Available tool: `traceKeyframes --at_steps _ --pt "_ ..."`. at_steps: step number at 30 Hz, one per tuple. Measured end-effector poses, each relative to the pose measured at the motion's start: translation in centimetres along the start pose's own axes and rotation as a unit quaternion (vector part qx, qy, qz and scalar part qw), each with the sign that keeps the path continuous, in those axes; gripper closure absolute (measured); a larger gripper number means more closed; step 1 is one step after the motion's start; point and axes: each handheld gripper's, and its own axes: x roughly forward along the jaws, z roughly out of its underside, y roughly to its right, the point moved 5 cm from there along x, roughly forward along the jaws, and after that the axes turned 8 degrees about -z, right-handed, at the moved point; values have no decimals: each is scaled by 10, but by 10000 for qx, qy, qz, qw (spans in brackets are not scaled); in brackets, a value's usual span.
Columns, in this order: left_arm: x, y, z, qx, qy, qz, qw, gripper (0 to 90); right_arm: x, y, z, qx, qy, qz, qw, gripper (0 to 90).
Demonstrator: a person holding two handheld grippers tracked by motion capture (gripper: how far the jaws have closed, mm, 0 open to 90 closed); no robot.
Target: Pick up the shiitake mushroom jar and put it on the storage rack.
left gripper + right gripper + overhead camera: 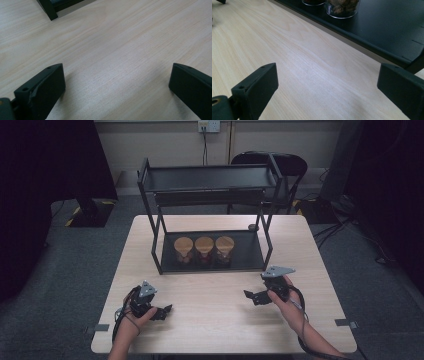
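Observation:
A black two-tier rack [210, 180] stands at the back of the light wooden table [210, 325]. On its lower shelf [250, 257] sit three clear jars with round wooden lids [204, 243] in a row. My left gripper [164, 311] rests low over the table's front left, jaws wide apart with bare wood between them [117, 75]. My right gripper [251, 296] hovers at the front right, pointing left, open and empty [327, 77]. In the right gripper view the shelf edge [362, 42] and a jar base [342, 8] lie ahead.
A black chair [270, 162] stands behind the rack. Dark curtains hang at both sides, and a stand base [90, 212] sits on the grey floor at the left. Cables trail on the floor at the right. A rack leg [48, 10] shows in the left gripper view.

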Motion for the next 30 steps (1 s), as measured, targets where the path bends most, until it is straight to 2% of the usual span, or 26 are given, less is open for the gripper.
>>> traceKeyframes --at_steps 30 --pt "0 0 0 -1 0 -2 10000 2 -22 7 16 47 49 55 10000 27"
